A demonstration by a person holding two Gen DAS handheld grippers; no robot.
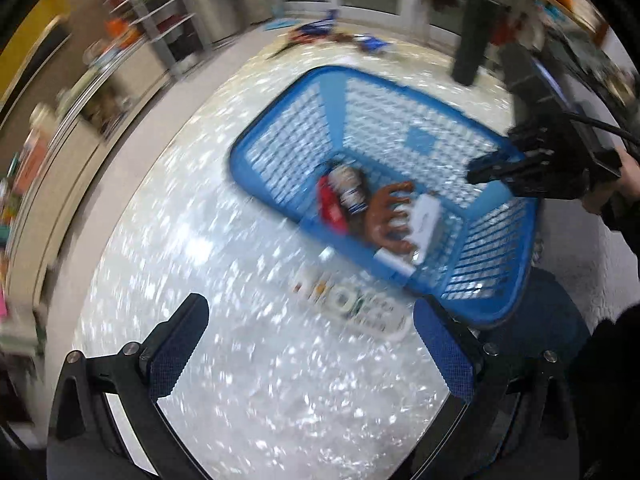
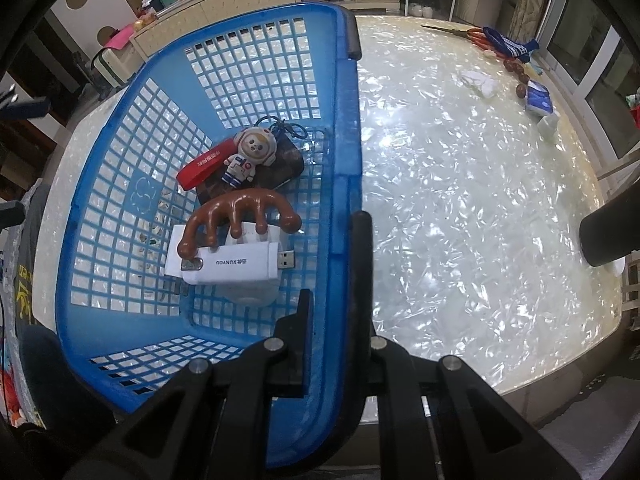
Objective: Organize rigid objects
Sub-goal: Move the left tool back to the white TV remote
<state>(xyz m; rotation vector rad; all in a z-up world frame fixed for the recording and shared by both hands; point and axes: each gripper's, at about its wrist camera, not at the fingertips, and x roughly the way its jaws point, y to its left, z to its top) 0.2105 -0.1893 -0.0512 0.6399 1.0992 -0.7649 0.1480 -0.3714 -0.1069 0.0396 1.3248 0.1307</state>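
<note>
1. Blue plastic lattice basket (image 2: 120, 184) is sitting on your shimmery pearl-white tabletop (image 2: 460, 200), over toward the near edge.
2. Your right gripper (image 2: 336, 264) is clamped tight on the basket's side rim: one black finger inside the wall, the other outside, blue plastic pinched between them. In the left wrist view you can see the same tool (image 1: 486, 170) reaching in over the rim from the right, with a hand (image 1: 624, 188) behind it.
3. Your left gripper (image 1: 308, 344) is spread wide with nothing in it, both blue-padded fingers (image 1: 176, 352) hanging over bare tabletop. That whole view is smeared with blur.
4. Just past those fingers, a white remote control with coloured buttons (image 1: 352, 304) lies flat on the table, right outside the basket's near wall.
5. Inside the basket on the floor grid:
   - brown wooden claw-shaped massager (image 2: 240, 216) resting across a white USB dongle (image 2: 240, 268)
   - the dongle on top of a white box (image 2: 176, 256)
   - little astronaut figure keychain (image 2: 248, 156) lying on a dark flat pouch (image 2: 280, 172)
   - red strap (image 2: 200, 168) beside the figure, touching it
6. Far end of the table: some blue fabric (image 2: 508, 44), crumpled white tissue (image 2: 480, 80), a few brown beads (image 2: 520, 90) and a blue-and-white packet (image 2: 538, 98), all well apart from the basket.
</note>
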